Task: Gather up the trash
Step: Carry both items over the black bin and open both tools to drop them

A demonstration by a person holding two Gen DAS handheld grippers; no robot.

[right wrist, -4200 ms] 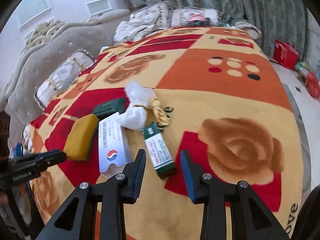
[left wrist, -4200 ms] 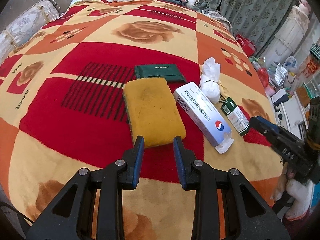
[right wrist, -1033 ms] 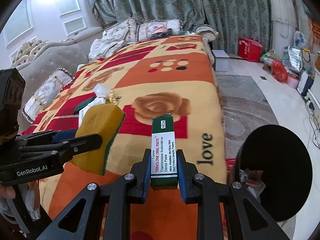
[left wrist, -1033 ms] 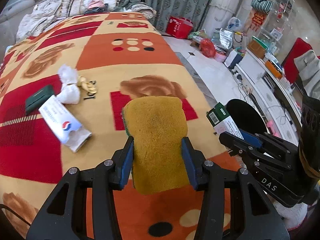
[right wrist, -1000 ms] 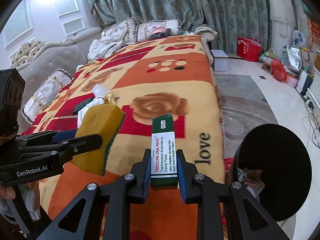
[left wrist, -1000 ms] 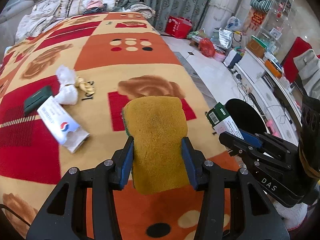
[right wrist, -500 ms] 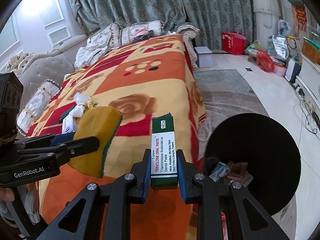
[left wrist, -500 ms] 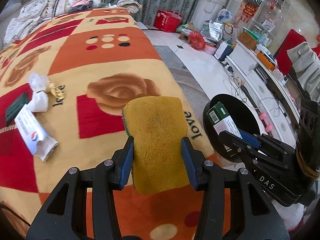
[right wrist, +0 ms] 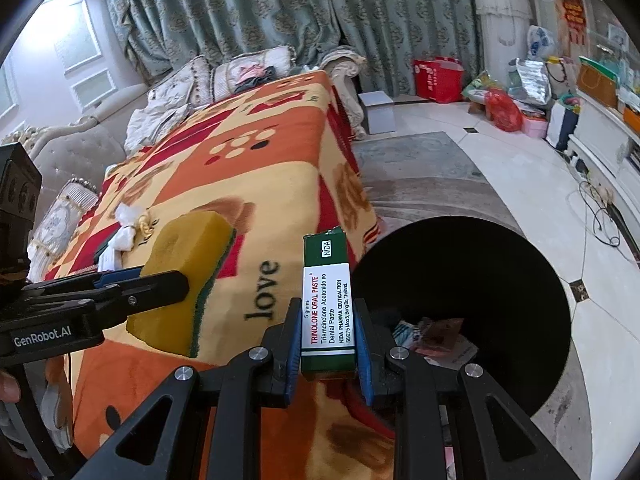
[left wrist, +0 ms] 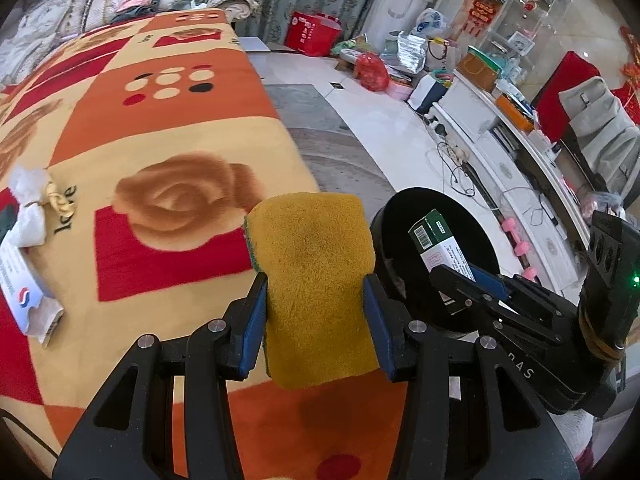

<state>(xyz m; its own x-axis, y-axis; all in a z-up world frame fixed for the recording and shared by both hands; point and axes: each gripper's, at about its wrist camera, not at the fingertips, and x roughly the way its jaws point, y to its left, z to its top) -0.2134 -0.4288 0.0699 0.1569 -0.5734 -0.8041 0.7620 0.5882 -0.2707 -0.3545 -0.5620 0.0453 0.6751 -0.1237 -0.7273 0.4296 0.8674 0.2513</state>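
Both grippers are loaded and out at the edge of the bed! The left gripper (left wrist: pixel 316 320) is clamped on the sponge (left wrist: pixel 316 280), blue pads pressed into its two sides, the yellow face towards the camera and a green layer showing along its left edge. From the right wrist view that sponge (right wrist: pixel 184 280) hangs over the blanket (right wrist: pixel 248 184), near the word "love" printed on it. The right gripper (right wrist: pixel 328 344) is squeezed tight on the box (right wrist: pixel 328 304), a green and white dental paste carton that stands upright between the pads, its top end sticking well above them. Just beside it, low and to the right, sits the bin (right wrist: pixel 500 264), round, black and wide open, on the pale floor right by the bed; some crumpled wrappers lie at its bottom. From the left wrist view the box (left wrist: pixel 436 240) shows in front of the bin (left wrist: pixel 400 216), held above its mouth as far as this angle tells. Back on the blanket, well apart from both grippers, a white tissue (left wrist: pixel 28 208) with a gold scrap touching it, and a long white carton (left wrist: pixel 24 296) near the left edge.
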